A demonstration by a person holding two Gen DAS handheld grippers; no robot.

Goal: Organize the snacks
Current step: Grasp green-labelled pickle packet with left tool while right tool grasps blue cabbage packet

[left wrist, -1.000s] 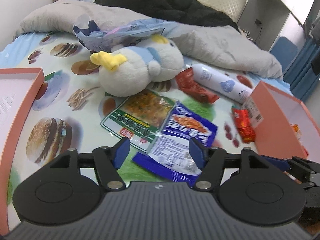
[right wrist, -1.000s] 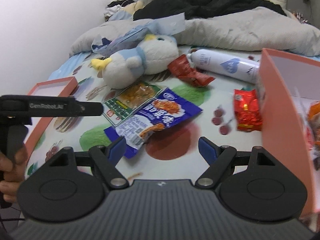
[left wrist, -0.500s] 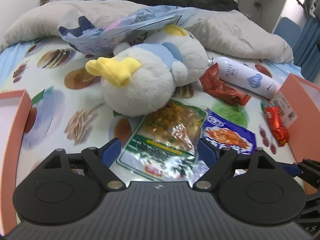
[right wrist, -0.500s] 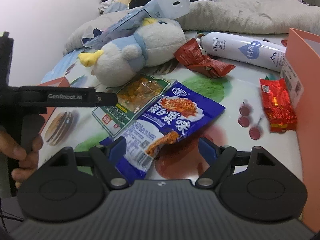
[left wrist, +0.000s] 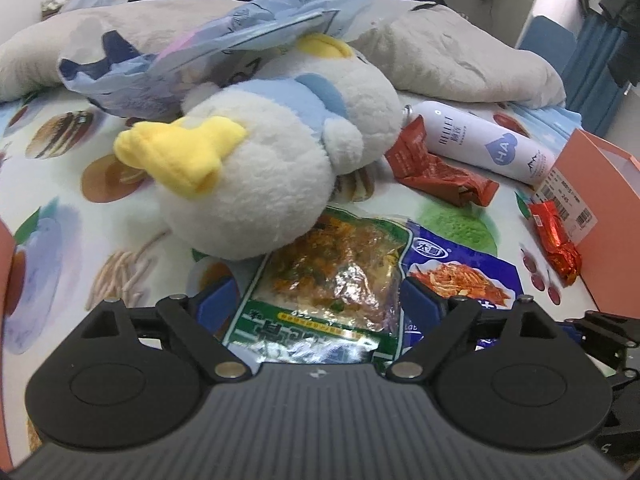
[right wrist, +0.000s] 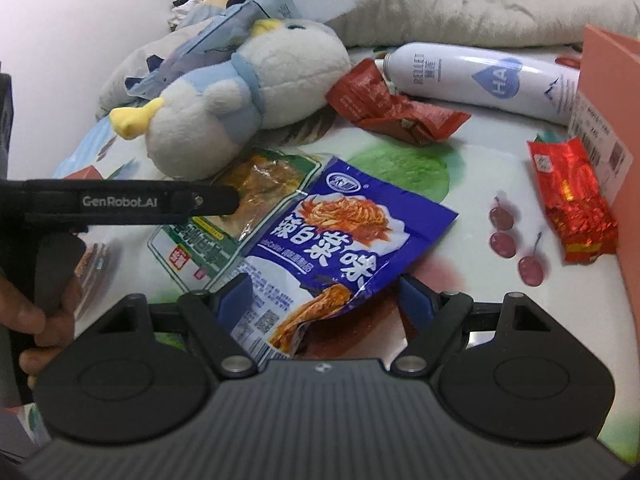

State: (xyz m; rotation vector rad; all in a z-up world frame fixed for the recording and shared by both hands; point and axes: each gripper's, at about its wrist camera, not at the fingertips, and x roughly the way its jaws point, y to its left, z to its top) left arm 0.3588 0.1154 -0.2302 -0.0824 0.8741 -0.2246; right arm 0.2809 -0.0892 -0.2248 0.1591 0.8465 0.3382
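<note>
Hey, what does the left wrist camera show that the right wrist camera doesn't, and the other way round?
Only the left wrist view shows the blue chair beyond the bed, and the left gripper, jaws just opened wider, straddling the green snack pouch. Only the right wrist view shows the person's hand on the other gripper's handle. Both show the plush duck, blue snack pouch, white spray bottle and orange box.
</note>
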